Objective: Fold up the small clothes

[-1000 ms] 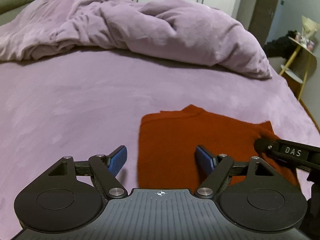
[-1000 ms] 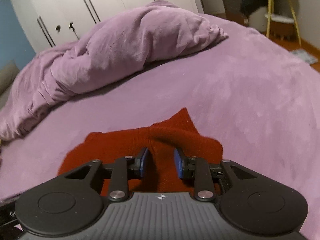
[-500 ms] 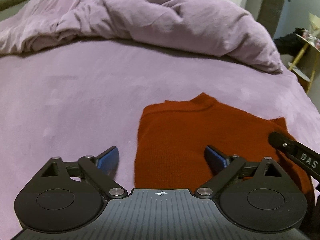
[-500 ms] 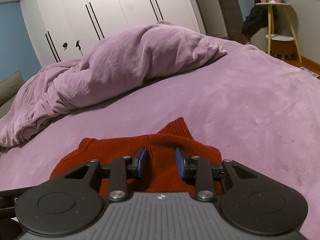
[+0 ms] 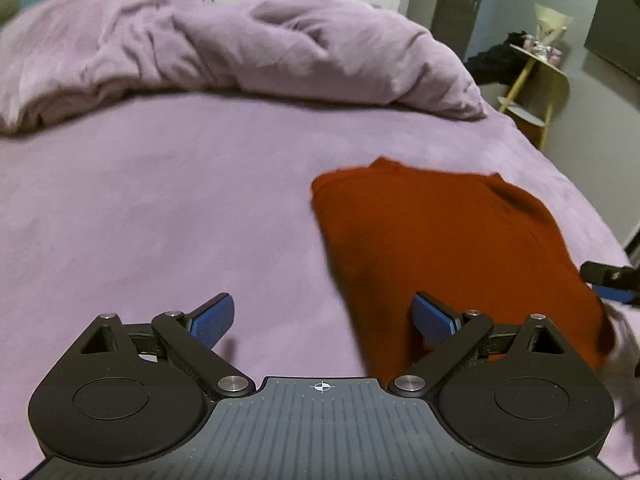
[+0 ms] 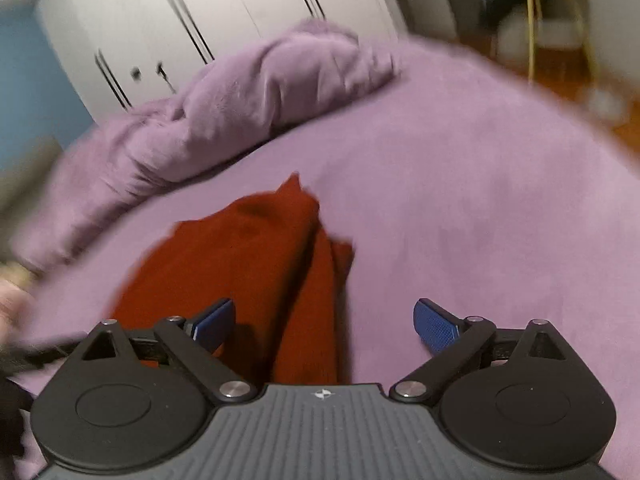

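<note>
A rust-red knit garment (image 5: 440,240) lies folded flat on the lilac bed sheet (image 5: 160,200), right of centre in the left wrist view. My left gripper (image 5: 322,304) is open just off the garment's near left edge; only its right pad hangs over the cloth. A finger of my right gripper (image 5: 608,276) shows at the garment's right side. In the blurred right wrist view, the garment (image 6: 240,260) has a doubled fold along its right edge. My right gripper (image 6: 324,306) is opening wide over that fold, and the pads do not press it.
A crumpled lilac duvet (image 5: 240,52) is heaped across the far side of the bed. White wardrobe doors (image 6: 200,20) stand behind it. A yellow side table (image 5: 536,80) and wooden floor (image 6: 600,100) lie past the bed's right edge.
The right jaws, nearly shut on the red fold before, have sprung wide and let it go. The left jaws widened and that gripper slid left, so the garment now sits further right.
</note>
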Action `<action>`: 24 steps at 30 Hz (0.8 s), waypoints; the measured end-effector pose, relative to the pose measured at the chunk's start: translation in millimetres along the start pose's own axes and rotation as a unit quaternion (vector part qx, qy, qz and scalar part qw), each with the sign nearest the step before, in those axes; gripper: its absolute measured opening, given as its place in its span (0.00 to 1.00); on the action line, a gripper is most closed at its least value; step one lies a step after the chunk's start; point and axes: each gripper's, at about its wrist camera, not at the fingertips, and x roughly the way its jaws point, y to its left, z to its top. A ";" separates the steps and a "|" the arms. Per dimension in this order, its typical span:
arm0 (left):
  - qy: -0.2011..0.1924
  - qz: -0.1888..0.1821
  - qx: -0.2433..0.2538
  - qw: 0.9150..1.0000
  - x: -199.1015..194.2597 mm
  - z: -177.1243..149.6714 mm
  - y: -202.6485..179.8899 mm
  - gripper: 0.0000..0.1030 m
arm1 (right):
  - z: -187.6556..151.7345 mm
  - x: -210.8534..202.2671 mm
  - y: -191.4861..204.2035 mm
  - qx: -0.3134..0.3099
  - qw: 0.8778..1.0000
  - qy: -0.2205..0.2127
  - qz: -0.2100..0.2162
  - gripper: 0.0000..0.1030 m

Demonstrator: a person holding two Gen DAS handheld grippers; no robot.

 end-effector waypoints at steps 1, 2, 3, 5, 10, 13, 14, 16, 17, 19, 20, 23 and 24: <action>0.013 -0.026 -0.015 0.999 0.4 0.1 6.7 0.96 | 2.7 -0.3 -13.8 0.049 0.998 0.021 0.037 0.94; 0.026 -0.055 -0.035 0.998 4.2 1.3 12.9 0.96 | 5.0 2.0 -23.2 0.087 0.993 0.038 0.066 0.94; 0.034 -0.075 -0.057 0.995 9.1 2.6 17.8 0.96 | 6.8 5.1 -30.1 0.116 0.989 0.043 0.085 0.94; 0.044 -0.106 -0.114 0.987 24.7 5.5 27.4 0.94 | 11.8 14.6 -32.5 0.130 0.987 0.045 0.086 0.93; 0.070 -0.161 -0.218 0.960 62.3 10.3 37.2 0.83 | 17.5 46.3 -26.4 0.132 0.982 0.071 0.115 0.69; 0.085 -0.182 -0.228 0.953 81.4 11.2 31.7 0.70 | 16.6 64.4 -25.7 0.151 0.977 0.086 0.125 0.61; 0.091 -0.190 -0.232 0.950 86.8 10.6 31.0 0.67 | 17.6 68.5 -23.3 0.147 0.977 0.085 0.129 0.58; 0.091 -0.188 -0.244 0.947 90.2 9.3 31.1 0.60 | 16.7 75.6 -21.8 0.154 0.975 0.085 0.136 0.45; 0.090 -0.188 -0.248 0.946 90.0 8.9 30.4 0.54 | 14.9 79.3 -20.8 0.160 0.973 0.085 0.140 0.43; 0.084 -0.186 -0.246 0.948 82.8 10.5 28.7 0.48 | 11.7 79.7 -16.4 0.169 0.972 0.080 0.141 0.34; 0.079 -0.186 -0.239 0.950 77.0 12.8 27.3 0.47 | 10.2 76.7 -12.3 0.171 0.971 0.079 0.144 0.32; 0.065 -0.205 -0.219 0.952 47.9 22.1 27.6 0.45 | 8.6 58.6 3.3 0.168 0.969 0.072 0.165 0.30; 0.062 -0.206 -0.214 0.953 37.4 24.6 28.8 0.45 | 7.8 54.5 9.9 0.171 0.966 0.077 0.175 0.30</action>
